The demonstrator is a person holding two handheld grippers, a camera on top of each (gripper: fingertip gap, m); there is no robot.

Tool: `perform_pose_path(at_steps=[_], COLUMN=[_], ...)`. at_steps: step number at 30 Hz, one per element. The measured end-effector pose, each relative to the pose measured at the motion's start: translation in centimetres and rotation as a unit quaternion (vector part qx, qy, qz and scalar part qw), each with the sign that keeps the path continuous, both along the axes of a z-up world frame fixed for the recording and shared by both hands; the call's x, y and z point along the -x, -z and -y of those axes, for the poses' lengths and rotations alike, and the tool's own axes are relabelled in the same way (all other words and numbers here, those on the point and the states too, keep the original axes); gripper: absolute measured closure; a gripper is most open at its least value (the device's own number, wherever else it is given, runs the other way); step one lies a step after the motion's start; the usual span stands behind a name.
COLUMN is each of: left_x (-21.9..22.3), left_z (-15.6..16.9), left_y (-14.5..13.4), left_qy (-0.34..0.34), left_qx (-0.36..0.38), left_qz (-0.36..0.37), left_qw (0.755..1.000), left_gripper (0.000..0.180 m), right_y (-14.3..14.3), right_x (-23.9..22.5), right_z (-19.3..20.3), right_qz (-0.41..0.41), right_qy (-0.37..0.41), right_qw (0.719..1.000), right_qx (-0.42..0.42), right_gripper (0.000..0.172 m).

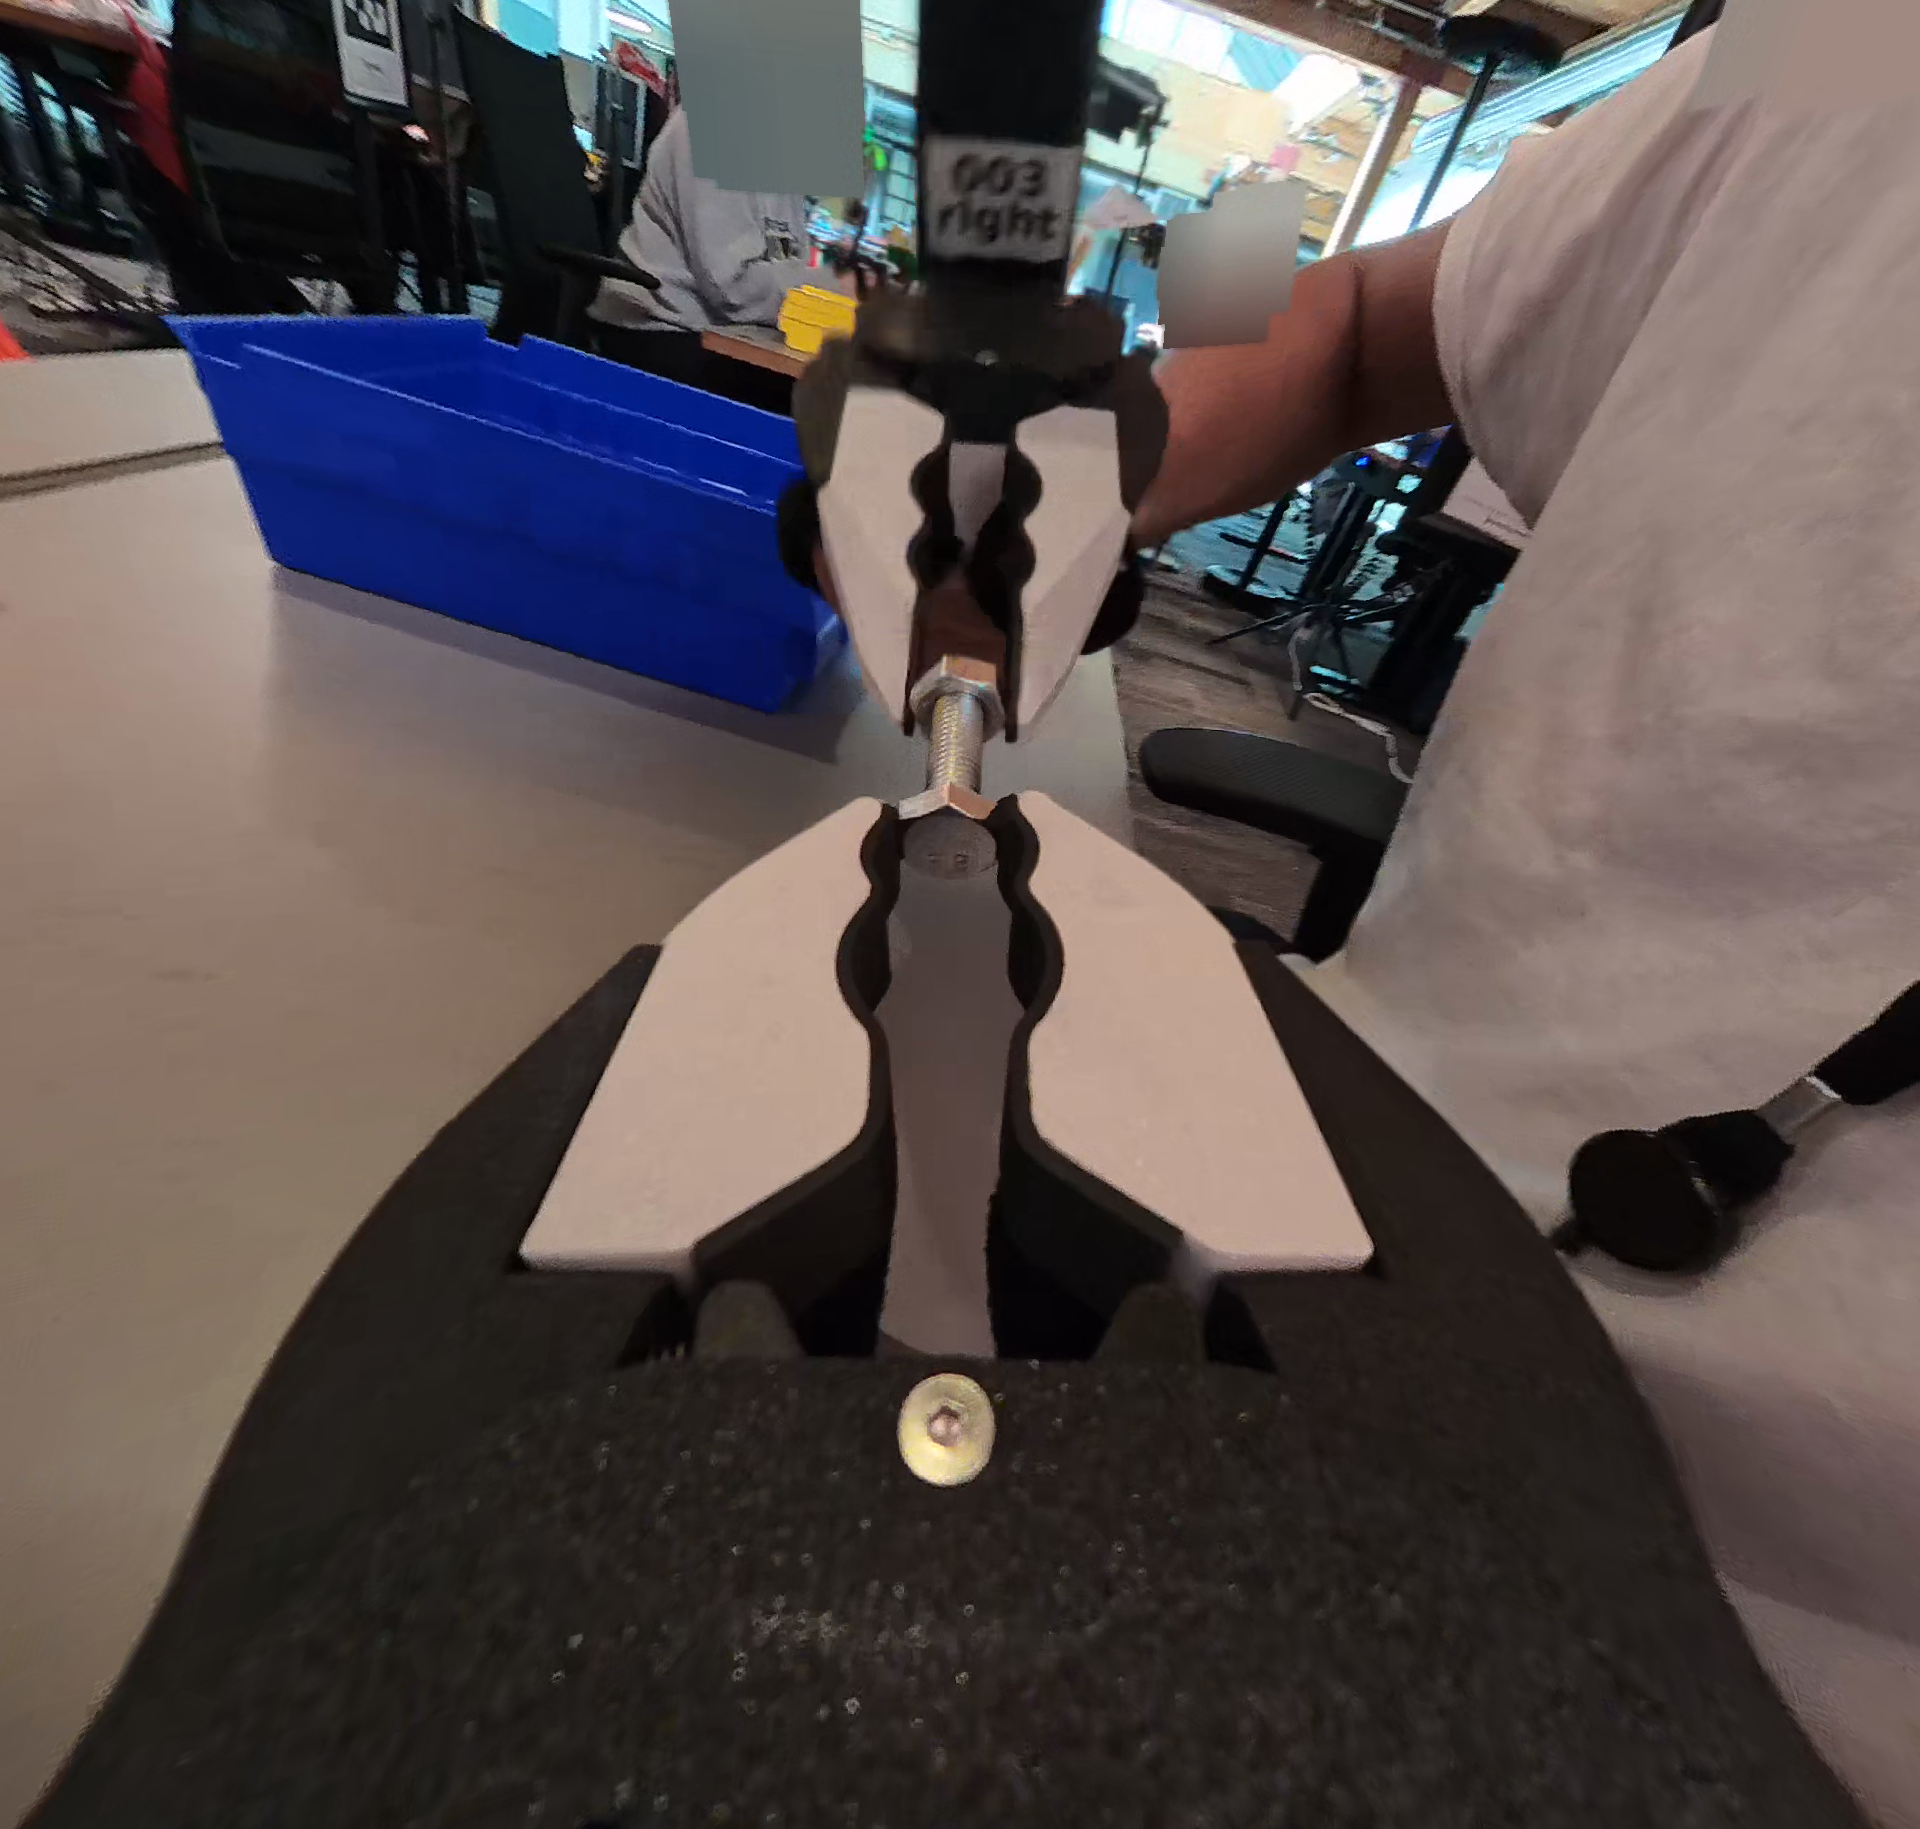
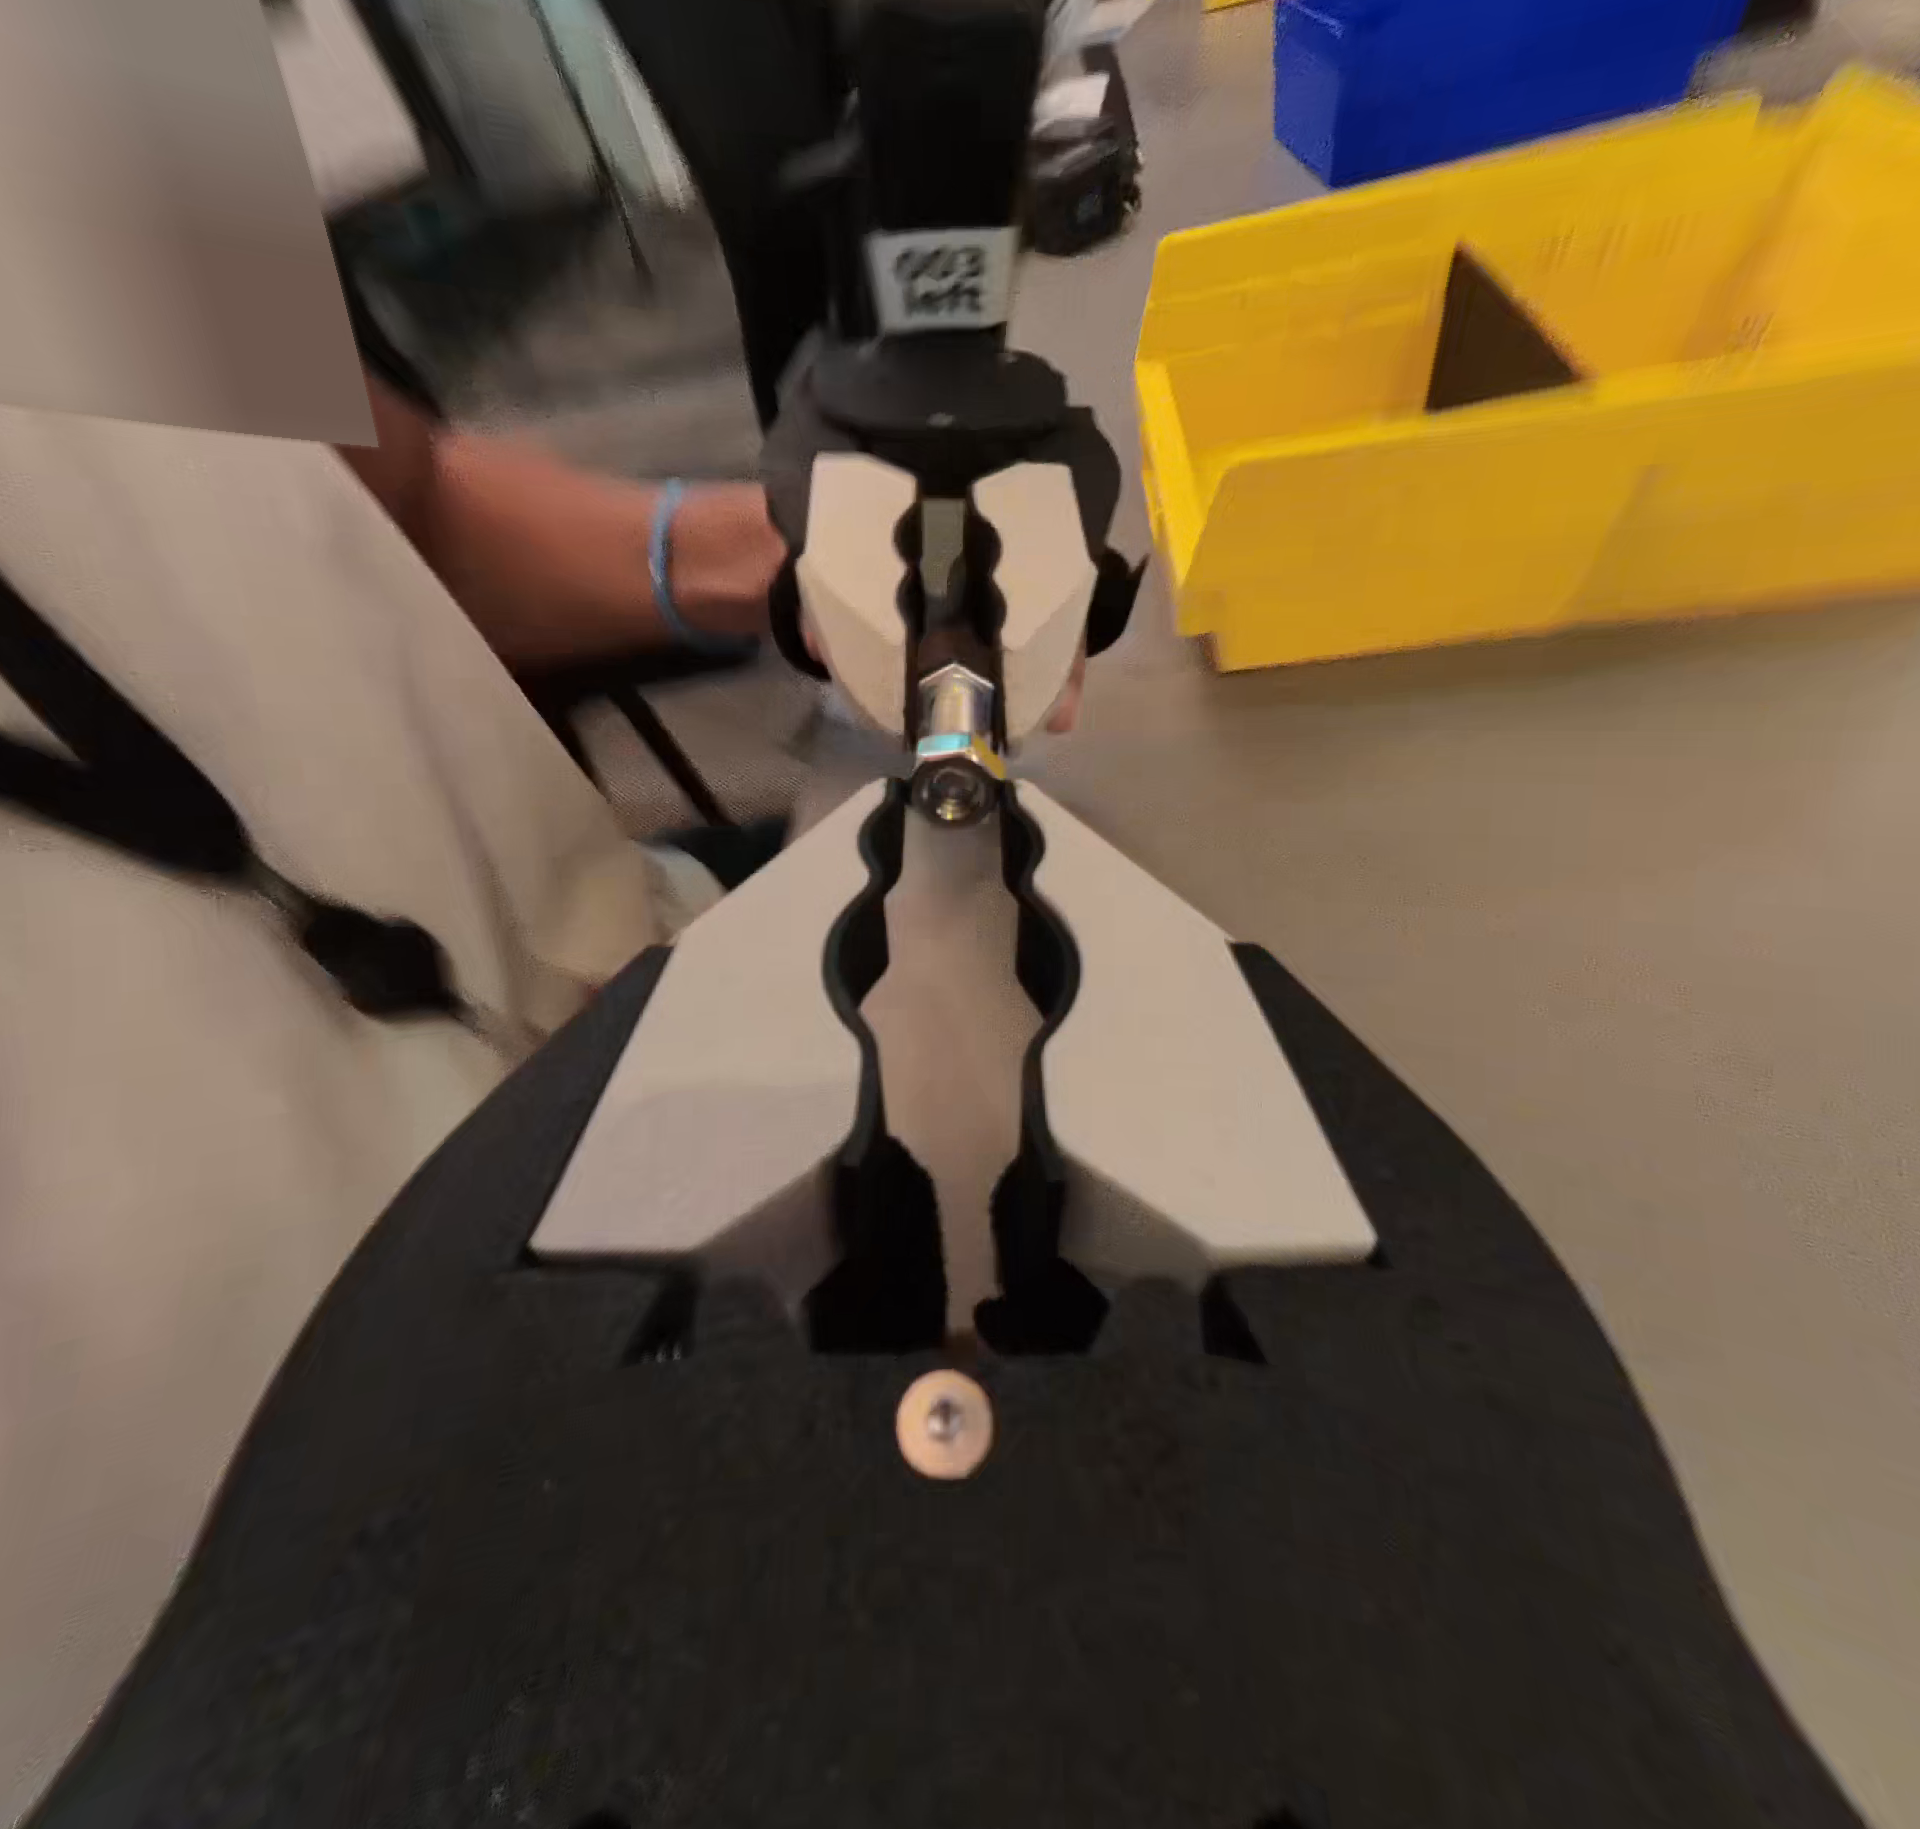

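Centre frame, left tongs [image 1: 948, 815] clench a bolt [image 1: 954, 740] head; right tongs [image 2: 954, 792] clench its nut [image 2: 951, 790]; misaligned twisting could cross-thread or drop it onto the table [image 1: 312, 844].

Yellow bin [image 2: 1507, 491] motion-blurred, cut by right edge; blue bin [image 2: 1507, 44] cut off.

1 silver steel hex bolt [image 1: 954, 740], 1 silver hex nut [image 1: 956, 690], 1 blue plastic bin [image 1: 499, 491], 1 yellow plastic bin [image 2: 1507, 491], 2 grippers.
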State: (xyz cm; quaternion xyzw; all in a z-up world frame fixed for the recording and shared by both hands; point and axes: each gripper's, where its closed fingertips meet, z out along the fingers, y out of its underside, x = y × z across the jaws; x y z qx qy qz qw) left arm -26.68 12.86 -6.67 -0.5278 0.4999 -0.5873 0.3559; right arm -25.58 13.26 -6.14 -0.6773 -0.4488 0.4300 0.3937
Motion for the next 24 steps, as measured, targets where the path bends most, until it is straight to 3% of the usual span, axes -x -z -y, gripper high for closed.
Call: perform_pose_path(at_steps=[3,6,8,10,13,15,16,19,24], left_x=[0.0,-0.1,-0.2,-0.3,0.0,0.3,0.3,0.4,0.1], left_z=[-0.6,-1.0,-0.9,-0.9,-0.8,-0.5,-0.3,0.3,1.3], left_y=[0.6,1.5,1.8,1.8,1.8,1.8,1.7,1.8,1.7], left_qy=[-0.027,-0.047,-0.045,-0.039,-0.016,0.013,0.027,0.052,0.073], left_qx=[-0.045,-0.096,-0.096,-0.082,-0.032,0.027,0.046,0.073,0.087], left_qz=[-0.017,-0.044,-0.051,-0.049,-0.048,-0.042,-0.041,-0.041,-0.043], left_qw=[0.998,0.993,0.993,0.995,0.998,0.999,0.998,0.995,0.993], left_gripper=[0.163,0.162,0.162,0.163,0.163,0.163,0.163,0.163,0.163], right_y=[0.6,1.4,1.6,1.5,2.2,3.5,4.1,4.9,2.5], right_x=[0.0,-0.1,-0.2,-0.4,-0.5,-0.8,-1.1,-2.2,-1.6], right_z=[-0.4,-0.6,-0.6,-0.3,0.6,0.9,0.9,-0.8,0.4], right_qz=[-0.089,-0.155,-0.183,-0.198,-0.139,-0.038,0.021,0.175,0.229], right_qy=[0.05,0.087,0.085,0.073,0.044,0.018,0.002,0.003,-0.036], right_qw=[0.974,0.917,0.892,0.903,0.964,0.998,0.998,0.934,0.748], right_qx=[0.203,0.357,0.404,0.375,0.221,0.048,-0.051,-0.312,-0.622], right_gripper=[0.154,0.154,0.154,0.153,0.131,0.123,0.123,0.123,0.138])
